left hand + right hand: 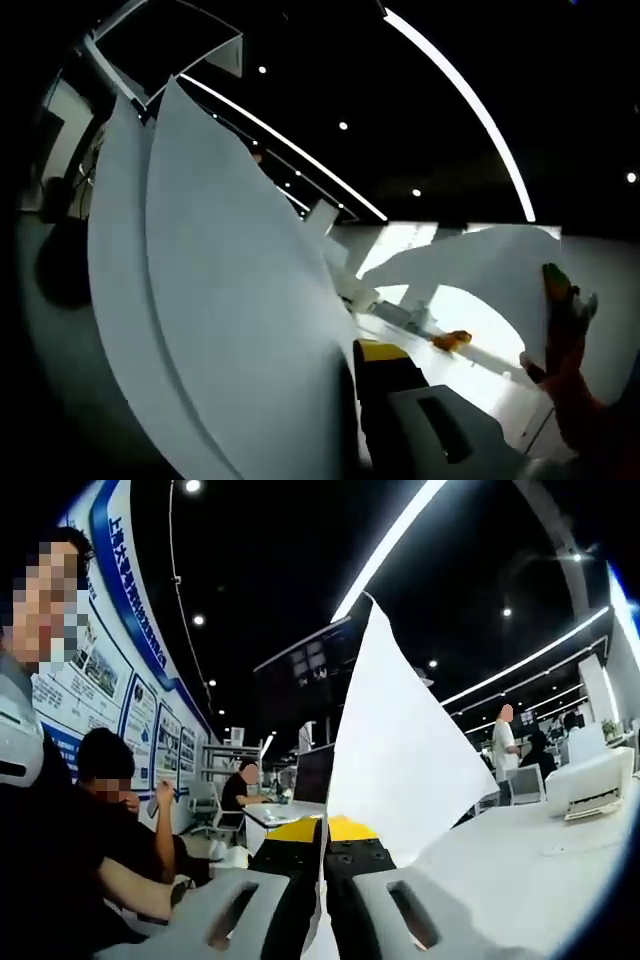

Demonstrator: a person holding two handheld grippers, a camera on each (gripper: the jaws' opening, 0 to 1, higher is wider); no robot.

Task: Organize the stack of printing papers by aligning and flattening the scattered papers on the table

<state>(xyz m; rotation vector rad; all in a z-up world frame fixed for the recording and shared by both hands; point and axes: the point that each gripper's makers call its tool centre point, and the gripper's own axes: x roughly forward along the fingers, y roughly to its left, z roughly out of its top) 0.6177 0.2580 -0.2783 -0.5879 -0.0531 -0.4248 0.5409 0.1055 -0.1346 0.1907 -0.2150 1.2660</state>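
In the right gripper view, the right gripper (322, 905) has its two grey jaws pressed together on the lower edge of a white sheet of paper (405, 770). The sheet stands upright between them and rises to a pointed corner against the dark ceiling. Just past the jaws lies the white table (520, 870), and on its far right edge sits a white printer (590, 780). Beyond the table's left side, people (110, 820) sit at desks below a blue-and-white wall display (120, 660), and two more people (508, 742) stand near the far right.

In the left gripper view, the left gripper (375, 420) shows one grey jaw and a yellow-and-black part beside a bundle of curved white papers (220, 300) that sweeps up across the left half of the picture; the second jaw is hidden behind the papers, so I cannot tell how the jaws stand. Further out, another white sheet (480, 275) arches over the bright table (480, 375), with a small orange object (452, 340) lying on the surface under it. No container appears on the table.
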